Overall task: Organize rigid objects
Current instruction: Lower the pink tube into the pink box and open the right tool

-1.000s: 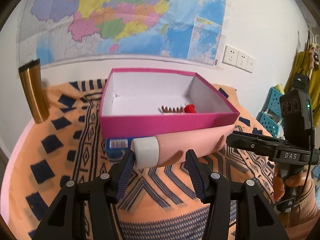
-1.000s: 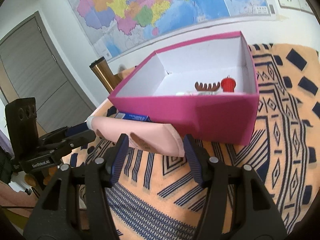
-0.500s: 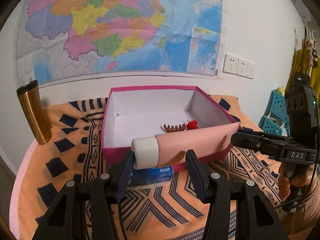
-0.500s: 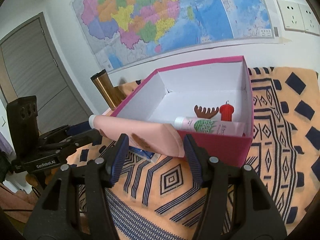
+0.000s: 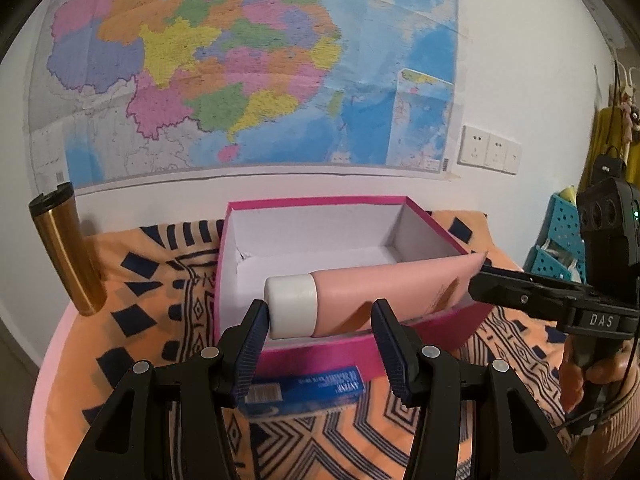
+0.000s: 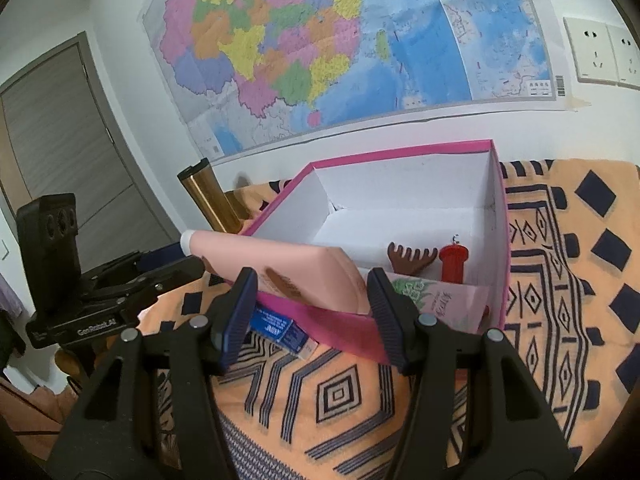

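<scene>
Two grippers share one pink tube (image 5: 384,296), held level over the front edge of the pink box (image 5: 316,202). Left gripper (image 5: 318,334) sits at the white cap (image 5: 291,306) end; right gripper (image 6: 308,300) at the flat crimped tail. From each wrist view the tube fills the gap between the fingers, but I can't tell for sure if the pads actually pinch it or just bracket it. Jaws look part-spread, not fully closed, on both.

Handling, my guess: plastic squeeze tube, light to medium w/ contents, body soft and will dent if squeezed hard, skin smooth so prob. slippery. Cap is the one stiff part, so best hold there; tail is thin and flat, fine for steadying but bends easily. Let go of one end and it'll likely droop or swing.

Inside the box, right-hand end: brown comb (image 6: 412,258), red cylinder thing (image 6: 454,262), and a pale tube w/ green print (image 6: 436,294) lying along the front wall. Left part of the floor looks free, likely the better drop spot. Front wall is the thing to clear.

Blue carton (image 5: 304,394) lies on the patterned cloth (image 6: 560,260) just in front of the box, below the tube. Gold flask (image 5: 66,248) stands well off to the left, not in the way.
</scene>
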`<state>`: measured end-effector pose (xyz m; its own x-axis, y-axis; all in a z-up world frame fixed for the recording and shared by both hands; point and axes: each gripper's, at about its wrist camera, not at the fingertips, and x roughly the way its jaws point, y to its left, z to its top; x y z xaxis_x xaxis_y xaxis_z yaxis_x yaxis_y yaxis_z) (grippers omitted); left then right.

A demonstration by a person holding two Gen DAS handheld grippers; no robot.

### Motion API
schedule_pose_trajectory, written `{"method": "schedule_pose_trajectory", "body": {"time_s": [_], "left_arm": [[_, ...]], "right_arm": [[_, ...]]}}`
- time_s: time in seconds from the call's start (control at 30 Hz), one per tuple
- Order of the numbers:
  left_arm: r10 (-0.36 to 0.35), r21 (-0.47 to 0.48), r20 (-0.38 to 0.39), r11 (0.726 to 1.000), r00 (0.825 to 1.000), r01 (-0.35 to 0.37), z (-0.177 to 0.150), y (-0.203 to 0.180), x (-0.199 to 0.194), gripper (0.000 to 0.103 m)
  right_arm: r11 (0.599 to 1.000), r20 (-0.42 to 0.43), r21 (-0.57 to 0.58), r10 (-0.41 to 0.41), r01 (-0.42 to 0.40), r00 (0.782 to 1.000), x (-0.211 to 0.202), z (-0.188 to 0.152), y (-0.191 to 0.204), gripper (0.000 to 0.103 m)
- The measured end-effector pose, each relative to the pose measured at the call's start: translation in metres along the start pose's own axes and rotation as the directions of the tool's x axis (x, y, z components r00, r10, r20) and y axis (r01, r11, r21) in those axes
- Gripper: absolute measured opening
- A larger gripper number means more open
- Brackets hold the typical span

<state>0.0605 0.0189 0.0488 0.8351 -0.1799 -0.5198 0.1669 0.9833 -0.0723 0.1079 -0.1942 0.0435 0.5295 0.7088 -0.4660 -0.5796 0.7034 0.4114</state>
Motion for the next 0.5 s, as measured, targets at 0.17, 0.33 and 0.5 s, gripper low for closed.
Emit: {"method": "schedule_pose_trajectory", "body": {"time_s": [0.17, 0.33, 0.5], "left_arm": [[0.007, -0.033, -0.019, 0.999, 1.0, -0.008, 0.005, 0.01, 0.015, 0.053], [0.004, -0.051, -0.042, 0.999, 0.999, -0.006, 0.005, 0.016, 0.027, 0.053], [0.011, -0.053, -0.056, 0.999, 0.998, -0.013, 0.005, 0.017, 0.036, 0.053]], "right_arm": [[1.0, -0.011, 0.002, -0.004, 0.004, 1.0, 0.012, 0.005, -0.003, 0.06], [1.0, -0.03, 0.016, -0.009, 0.01, 0.999, 0.024, 0.005, -0.009, 0.06], [0.999, -0.05, 0.031, -0.014, 0.016, 0.999, 0.034, 0.003, -0.016, 0.06]]}}
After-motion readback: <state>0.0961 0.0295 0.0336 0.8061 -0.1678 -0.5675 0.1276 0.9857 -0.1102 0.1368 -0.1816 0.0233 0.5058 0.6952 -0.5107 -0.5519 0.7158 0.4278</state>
